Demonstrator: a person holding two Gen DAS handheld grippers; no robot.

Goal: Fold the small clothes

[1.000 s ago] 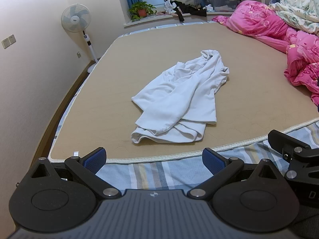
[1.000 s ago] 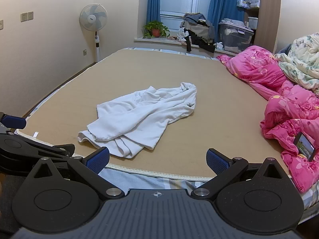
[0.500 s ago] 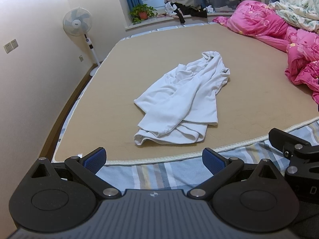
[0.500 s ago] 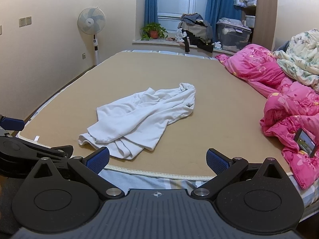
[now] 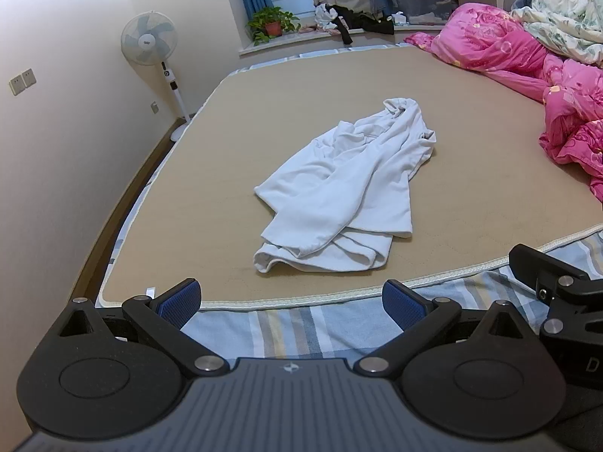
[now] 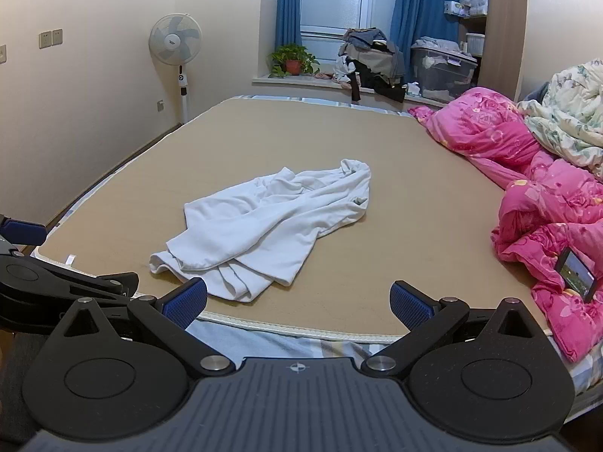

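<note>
step in hand: approach, before any grasp. the white garment lies crumpled on the tan mat of the bed, near its front edge and roughly centred left to right, well apart from the pink quilt on the right. no fold is made yet, by my reading.

left hand-held gripper: jaws spread wide, nothing between the blue pads, hovering over the striped sheet just short of the mat's edge. right hand-held gripper: jaws likewise spread and empty, its left pad close to the garment's near hem in the right view, not touching as far as i can tell.

next move, as judged: the cloth is bunched with layers overlapping, so it needs spreading flat first. each gripper should take 1 single layer at a near corner or hem, then pull apart. risk: pinching 2 layers together.

versus 1.0 s ago: the garment lies in the same shape and place. both views have shifted slightly; the fan and the window sit lower in frame, so both grippers have tilted or lifted a little. jaw spread is unchanged.
</note>
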